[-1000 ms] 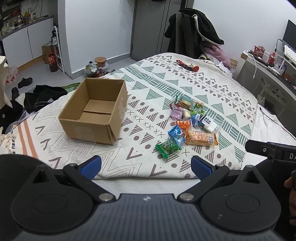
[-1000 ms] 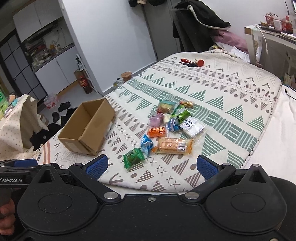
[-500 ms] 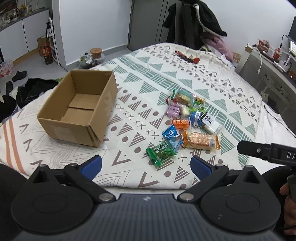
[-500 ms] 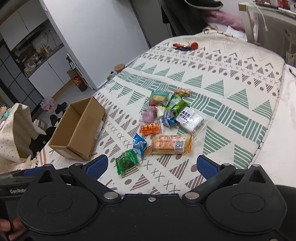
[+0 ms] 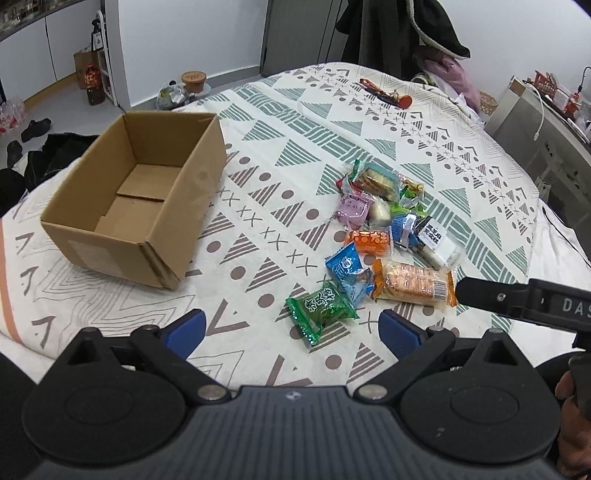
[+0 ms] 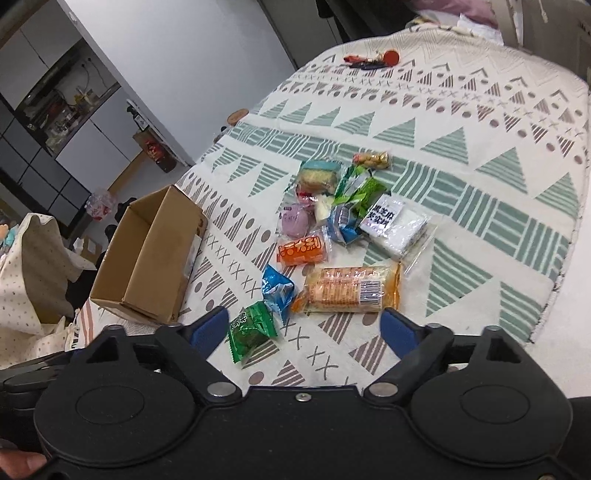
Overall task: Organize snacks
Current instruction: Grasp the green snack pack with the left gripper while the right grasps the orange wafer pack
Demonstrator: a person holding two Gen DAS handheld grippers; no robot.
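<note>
The snacks lie in a loose, partly overlapping cluster on the bed, right of the empty cardboard box and well apart from it. The green packet lies nearest both grippers. Left gripper: jaws spread, empty. Right gripper: jaws spread, empty. Probable risk: overlapping wrappers may cause a double pick, and the soft bedding may let a slick packet slip.

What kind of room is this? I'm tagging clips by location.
Probably a bedroom in a small flat: the snacks and box lie on a bed's patterned cover, coats hang behind, and shoes sit on the floor.
</note>
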